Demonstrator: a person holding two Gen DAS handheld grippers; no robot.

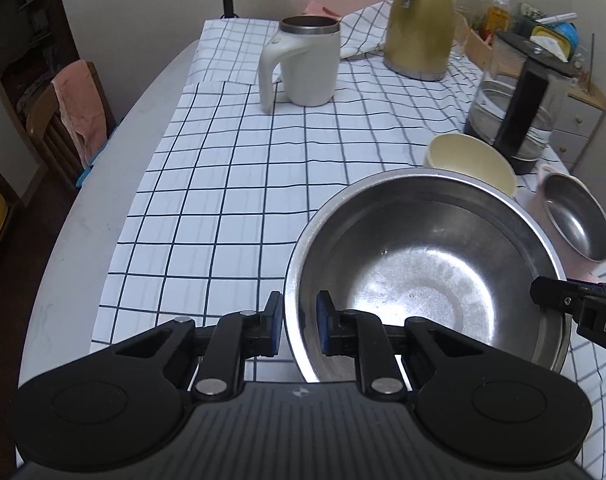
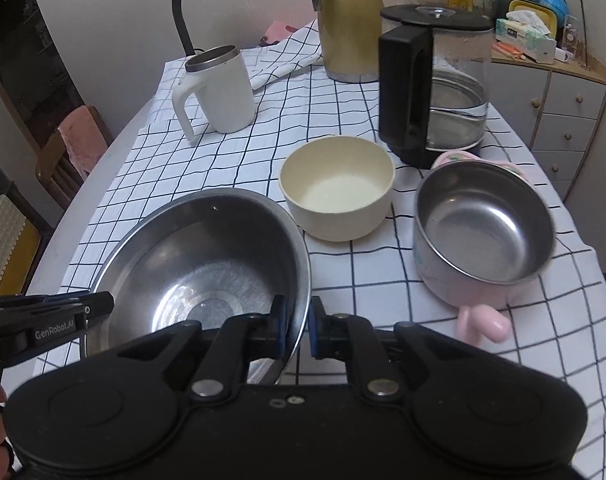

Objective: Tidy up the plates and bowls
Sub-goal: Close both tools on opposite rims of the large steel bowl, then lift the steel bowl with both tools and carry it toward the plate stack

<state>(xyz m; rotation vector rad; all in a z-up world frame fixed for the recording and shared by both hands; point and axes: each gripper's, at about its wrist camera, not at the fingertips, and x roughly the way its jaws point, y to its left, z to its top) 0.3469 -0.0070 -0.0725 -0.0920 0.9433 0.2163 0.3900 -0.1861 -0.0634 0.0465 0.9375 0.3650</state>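
The steel bowl (image 1: 427, 276) is clamped at opposite rims by the nearly closed left gripper (image 1: 299, 322) and right gripper (image 2: 295, 326); judged mid-lift, needing level carriage toward the cream bowl (image 2: 337, 188).

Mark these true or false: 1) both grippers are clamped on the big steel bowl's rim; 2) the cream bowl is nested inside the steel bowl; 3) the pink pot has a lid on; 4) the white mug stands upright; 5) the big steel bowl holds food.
1) True: the left gripper and the right gripper each pinch the rim of the big steel bowl, on opposite sides.
2) False: the cream bowl sits apart on the checked cloth.
3) False: the pink pot is open, steel inside showing.
4) True: the white mug stands upright, handle toward the left.
5) False: it is empty.
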